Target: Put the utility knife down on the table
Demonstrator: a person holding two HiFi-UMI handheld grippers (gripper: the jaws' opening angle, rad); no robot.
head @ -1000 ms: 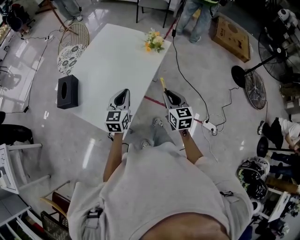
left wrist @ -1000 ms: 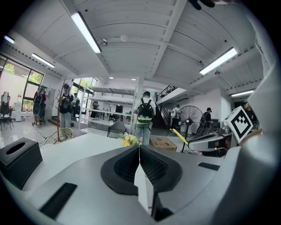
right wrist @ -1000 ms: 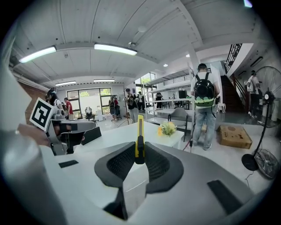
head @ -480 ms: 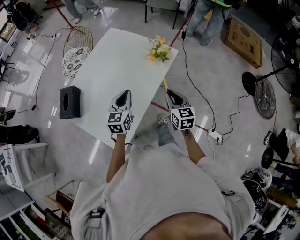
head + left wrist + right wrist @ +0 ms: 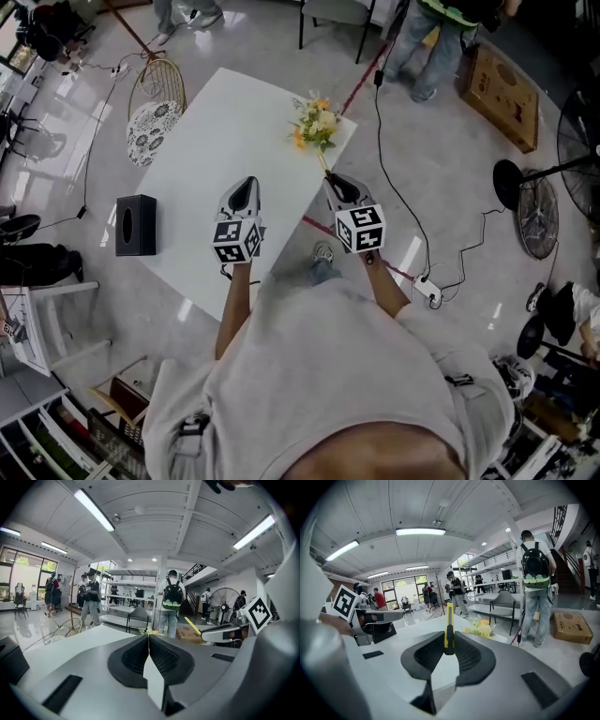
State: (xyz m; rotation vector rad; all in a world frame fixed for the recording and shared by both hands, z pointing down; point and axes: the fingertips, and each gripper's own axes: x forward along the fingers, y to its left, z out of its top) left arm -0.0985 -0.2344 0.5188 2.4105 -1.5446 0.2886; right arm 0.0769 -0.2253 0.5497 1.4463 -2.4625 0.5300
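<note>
Holding utility knife [image 5: 449, 629] at white table [image 5: 211, 150] edge, flowers [image 5: 316, 122] ahead, black box [image 5: 136, 225] left

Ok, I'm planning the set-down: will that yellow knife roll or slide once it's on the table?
Probably no roll: the knife looks flat and slim between the right gripper's jaws. It seems stiff, sticking straight out unsupported. It may slide a little, since the white table looks smooth.

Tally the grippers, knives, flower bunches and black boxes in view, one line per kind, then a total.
Grippers: 2, left gripper and right gripper
utility knife: 1
flower bunch: 1
black box: 1
Total: 5
</note>
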